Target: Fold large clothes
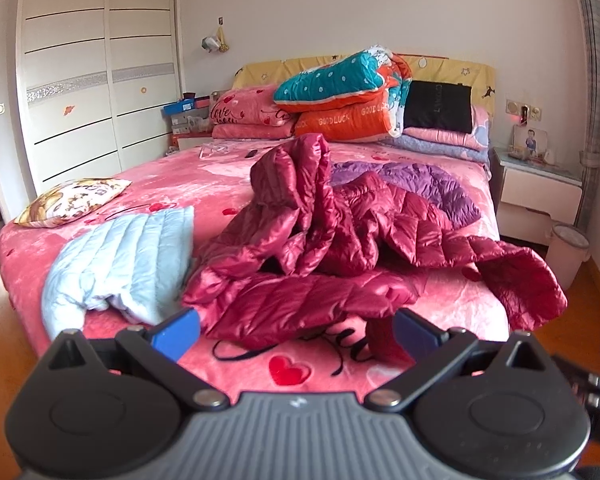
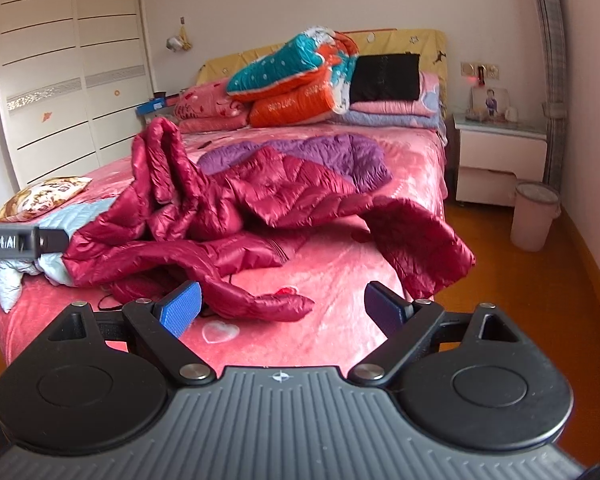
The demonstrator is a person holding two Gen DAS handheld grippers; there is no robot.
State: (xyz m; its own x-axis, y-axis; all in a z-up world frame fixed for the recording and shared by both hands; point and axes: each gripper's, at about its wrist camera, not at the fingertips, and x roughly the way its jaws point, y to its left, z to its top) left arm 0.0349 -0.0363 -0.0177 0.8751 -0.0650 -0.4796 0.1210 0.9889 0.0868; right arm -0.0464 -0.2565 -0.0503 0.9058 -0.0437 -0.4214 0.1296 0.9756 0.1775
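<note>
A shiny dark red down jacket (image 1: 332, 240) (image 2: 260, 216) lies crumpled in a heap on the pink bed (image 1: 460, 304) (image 2: 340, 280), one sleeve hanging over the bed's right edge. A purple quilted garment (image 1: 428, 184) (image 2: 332, 152) lies flat behind it, and a light blue quilted garment (image 1: 120, 256) (image 2: 16, 276) lies to its left. My left gripper (image 1: 296, 330) is open just short of the jacket's near hem, holding nothing. My right gripper (image 2: 282, 304) is open too, empty, near the jacket's front sleeve. The left gripper's body (image 2: 20, 242) shows at the left edge of the right wrist view.
Folded quilts (image 1: 348, 96) and pillows are stacked at the headboard. A patterned cushion (image 1: 72, 200) lies on the bed's left side. A white wardrobe (image 1: 96, 72) stands at the left; a nightstand (image 2: 500, 152) and pale bin (image 2: 534, 216) stand on the wooden floor at the right.
</note>
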